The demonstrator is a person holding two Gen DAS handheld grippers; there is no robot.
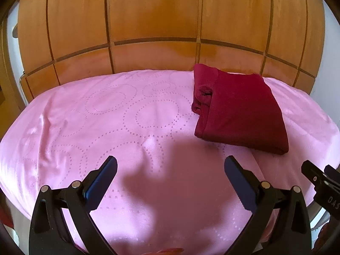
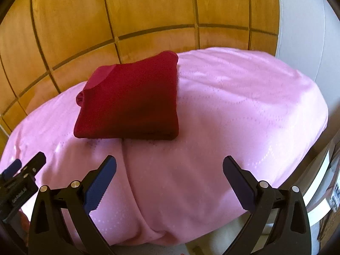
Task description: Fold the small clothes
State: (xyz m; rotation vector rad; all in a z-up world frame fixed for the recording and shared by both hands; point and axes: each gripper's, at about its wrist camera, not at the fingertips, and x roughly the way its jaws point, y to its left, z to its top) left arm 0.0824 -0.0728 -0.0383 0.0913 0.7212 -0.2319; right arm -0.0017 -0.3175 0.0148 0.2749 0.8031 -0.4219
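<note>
A dark red garment (image 1: 238,108) lies folded into a thick rectangle on the pink bedspread (image 1: 106,116), toward the far side near the wooden panelling. In the right wrist view the same red garment (image 2: 131,99) sits ahead and slightly left of the fingers. My left gripper (image 1: 170,165) hovers open over the bare bedspread, below and to the left of the garment, holding nothing. My right gripper (image 2: 170,165) is open too, just short of the garment's near edge, with only pink bedspread (image 2: 233,106) between its blue-padded fingers. Each gripper shows at the edge of the other's view.
Orange wooden panelling (image 1: 148,17) rises behind the bed. A white wall (image 2: 301,31) stands at the right. The bedspread has a long crease (image 2: 129,176) running toward me and drops off at the near edge. The gripper's shadow (image 1: 170,191) falls on the cloth.
</note>
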